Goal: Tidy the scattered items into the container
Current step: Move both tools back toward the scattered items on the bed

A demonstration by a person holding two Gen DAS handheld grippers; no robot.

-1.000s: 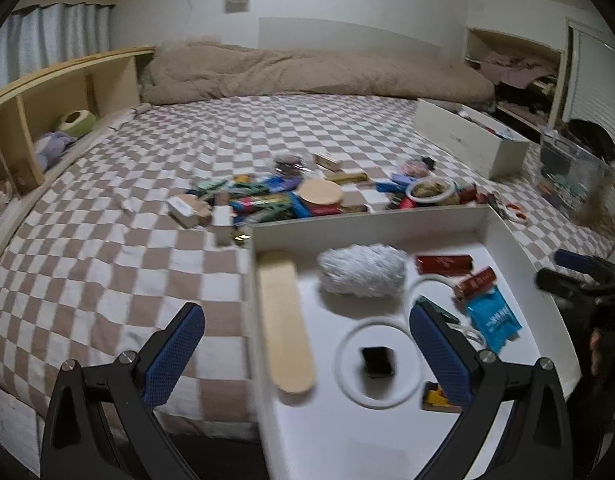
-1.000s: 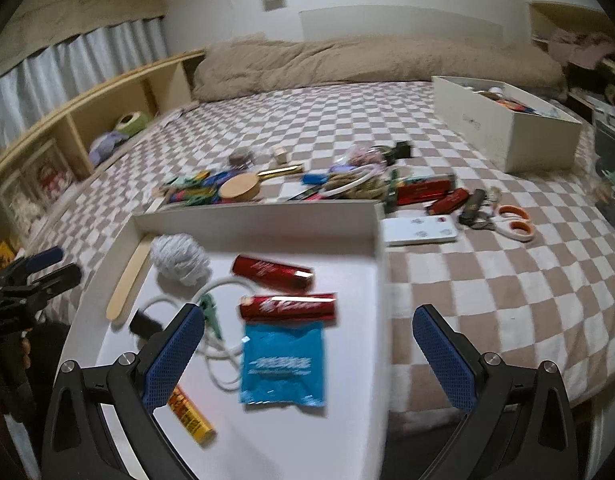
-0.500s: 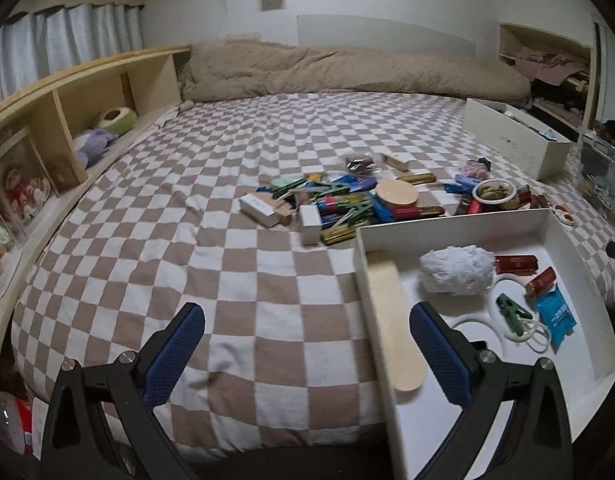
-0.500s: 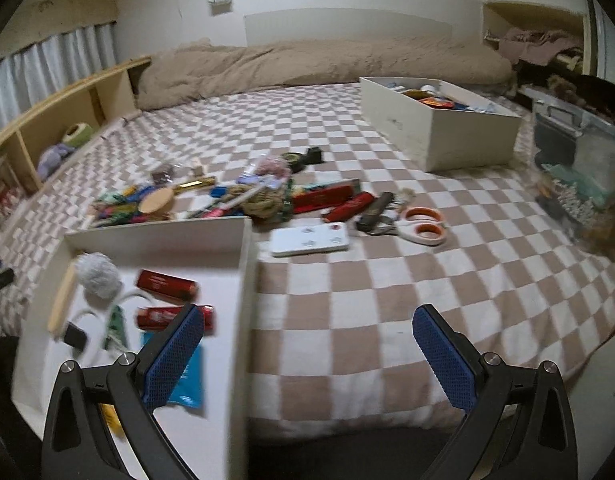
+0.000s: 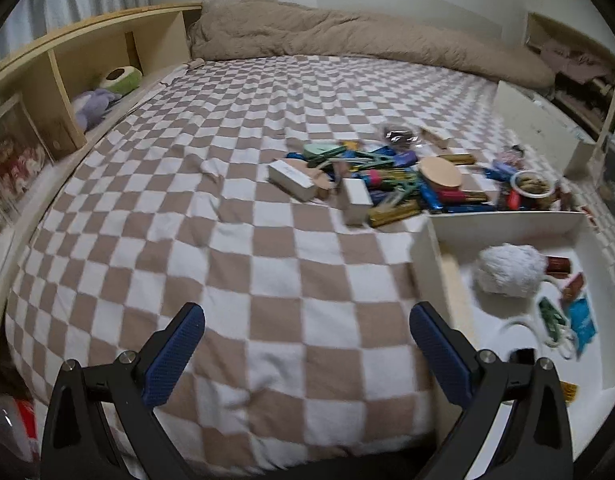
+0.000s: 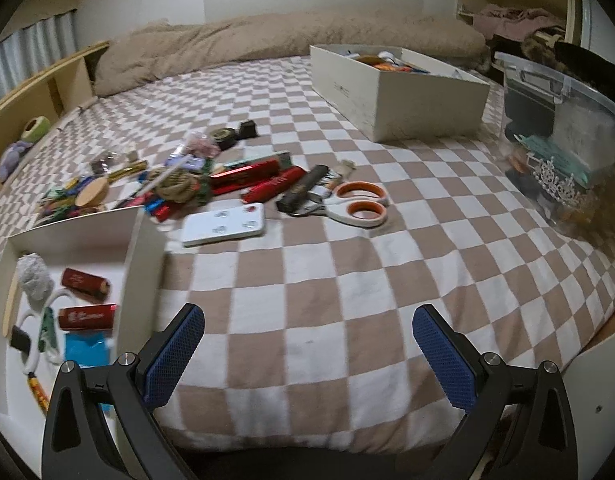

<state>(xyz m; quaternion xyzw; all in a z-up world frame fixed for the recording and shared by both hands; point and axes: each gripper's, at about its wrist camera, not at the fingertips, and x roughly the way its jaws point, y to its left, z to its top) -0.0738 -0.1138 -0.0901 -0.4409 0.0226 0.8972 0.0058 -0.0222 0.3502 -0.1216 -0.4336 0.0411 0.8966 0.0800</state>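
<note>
Both tongs wide open w/ nothing between the pads: left tongs (image 5: 307,354) over bare checkered bed (image 5: 235,264), right tongs (image 6: 309,354) likewise. White tray (image 5: 507,226) sits at bed's near edge, right of left tongs and left of right tongs, holding a white pom-pom (image 5: 509,270), red tubes (image 6: 85,282), blue packet (image 6: 85,346) etc. Loose pile (image 5: 387,184) lies just beyond the tray; scissors (image 6: 357,204) and white remote (image 6: 223,224) are to its right.

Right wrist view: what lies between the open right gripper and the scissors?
Nothing: between the right gripper and the scissors there is only bare checkered blanket, as the right wrist view shows.
</note>
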